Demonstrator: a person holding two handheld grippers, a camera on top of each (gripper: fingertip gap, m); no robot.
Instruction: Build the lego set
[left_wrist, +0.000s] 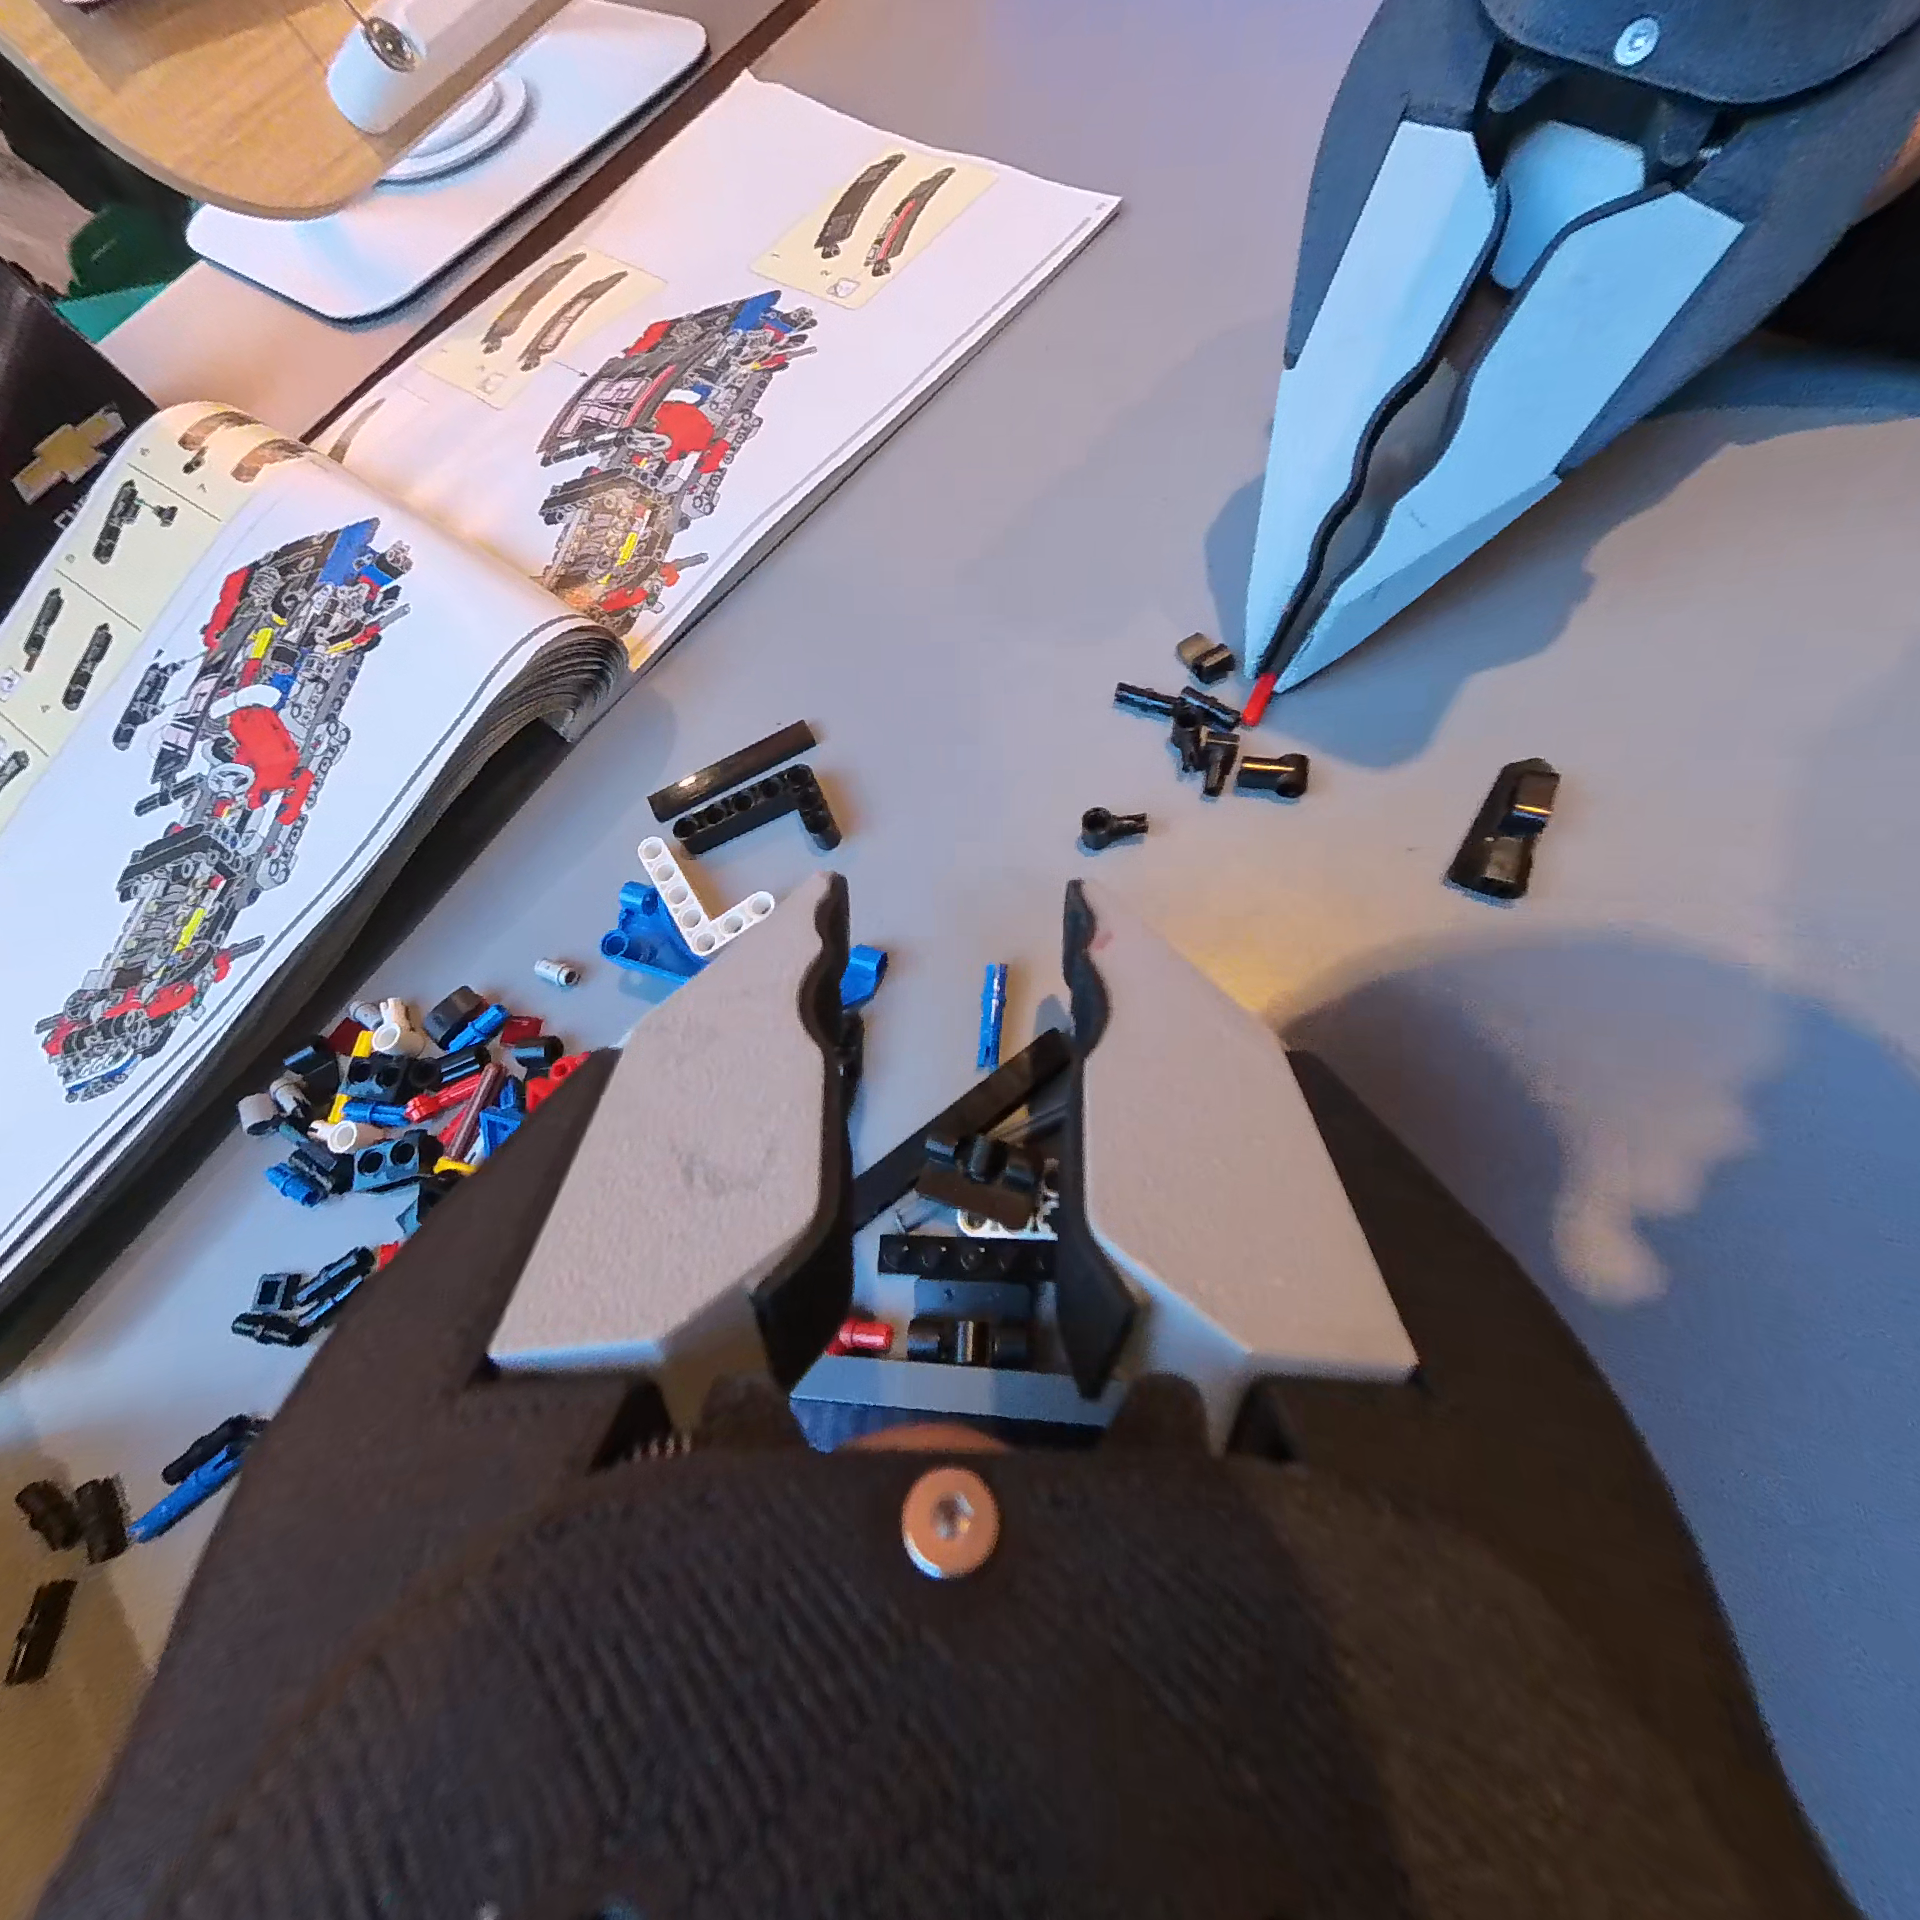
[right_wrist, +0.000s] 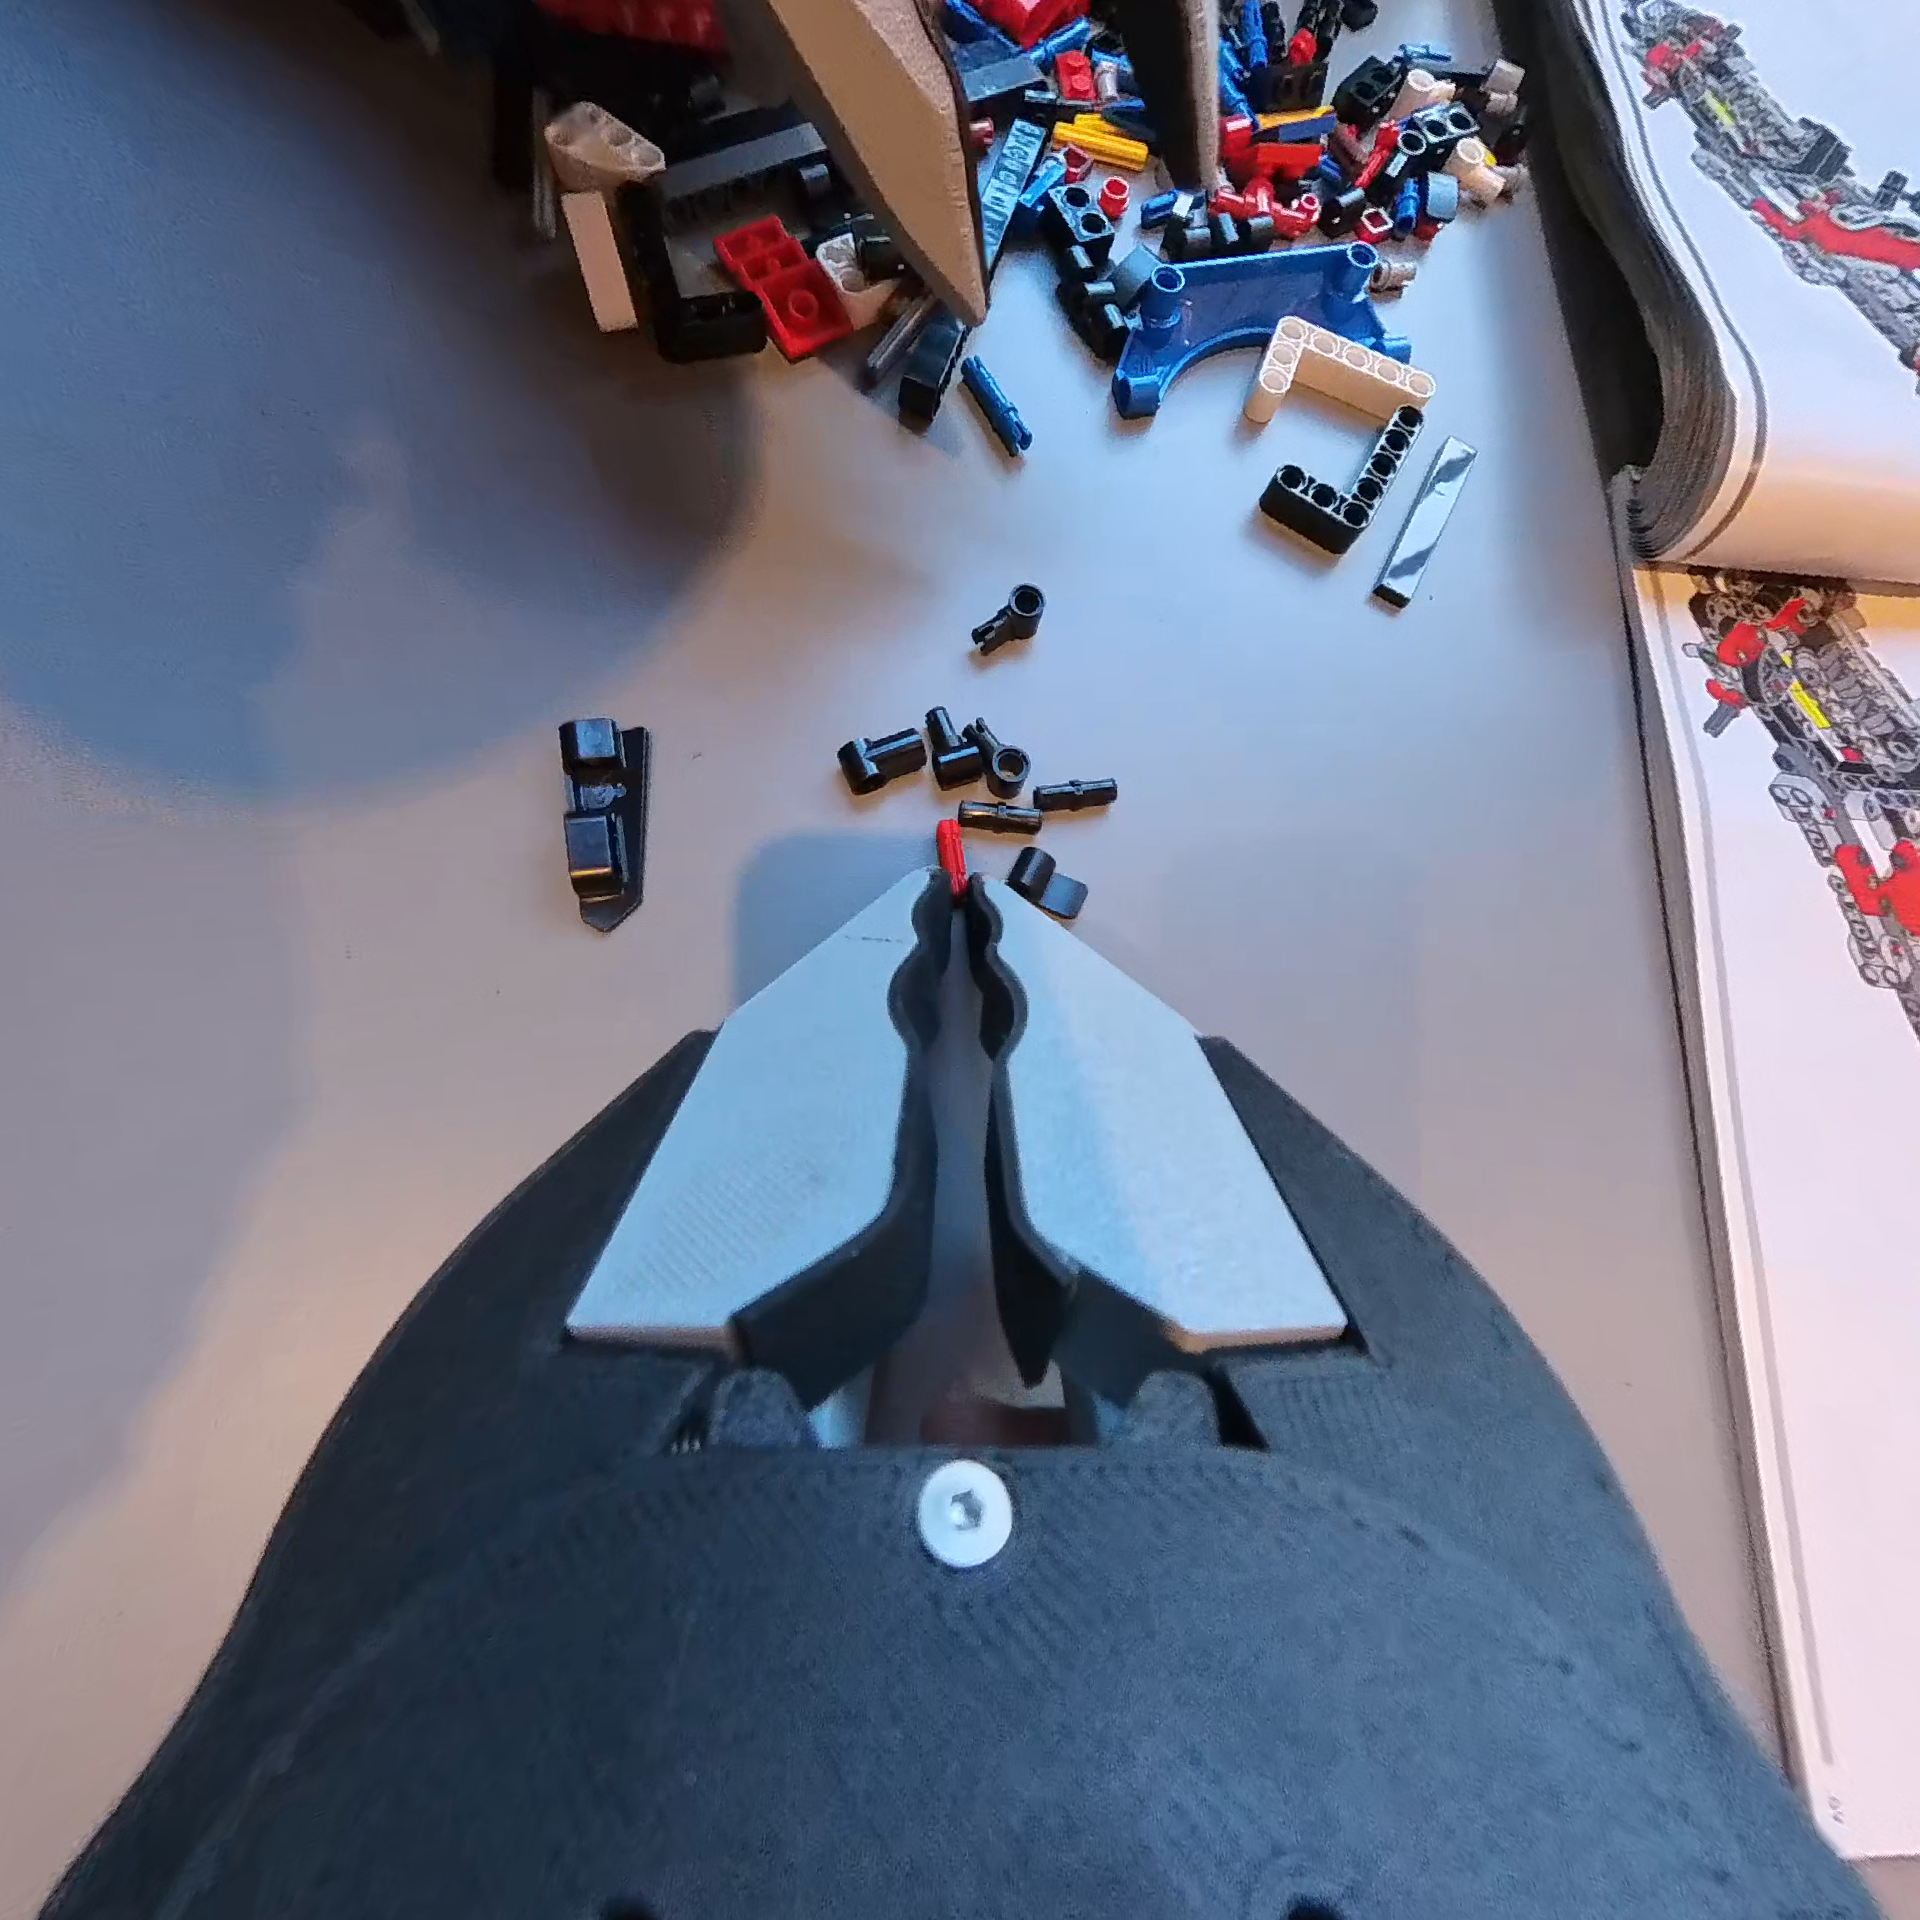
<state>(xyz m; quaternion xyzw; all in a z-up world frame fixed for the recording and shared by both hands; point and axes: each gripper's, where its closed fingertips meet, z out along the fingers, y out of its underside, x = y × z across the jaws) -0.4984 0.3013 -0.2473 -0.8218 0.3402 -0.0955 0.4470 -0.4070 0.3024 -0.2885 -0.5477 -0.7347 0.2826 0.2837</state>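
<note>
The right gripper (right_wrist: 958, 896) has its fingers pinched together on a small red pin (right_wrist: 949, 844), whose tip pokes out past the fingertips just above the grey table (right_wrist: 312, 1039); how much of the pin lies between the pads is hidden. Just beyond it sits a loose cluster of small black connectors (right_wrist: 971, 769), with a single black connector (right_wrist: 1010, 615) farther off and a black wedge-shaped panel piece (right_wrist: 603, 821) well apart to the left. The left gripper (left_wrist: 951, 899) hangs with its fingers spread wide, nothing between their tips; through the gap behind the tips, black beams and a red piece of a partly built assembly (left_wrist: 971, 1247) show, most of it covered by the gripper body. A mixed pile of blue, red, black and yellow pieces (left_wrist: 405, 1091) lies to its left, partly cut off by the finger. Nearby rest a white L-shaped beam (right_wrist: 1340, 369) across a blue curved piece (right_wrist: 1236, 312), a black L-shaped beam (right_wrist: 1351, 478) and a flat black tile (right_wrist: 1425, 520). The open instruction booklet (left_wrist: 343, 665) runs out of the frame, its small step drawings too blurred to make out.
</note>
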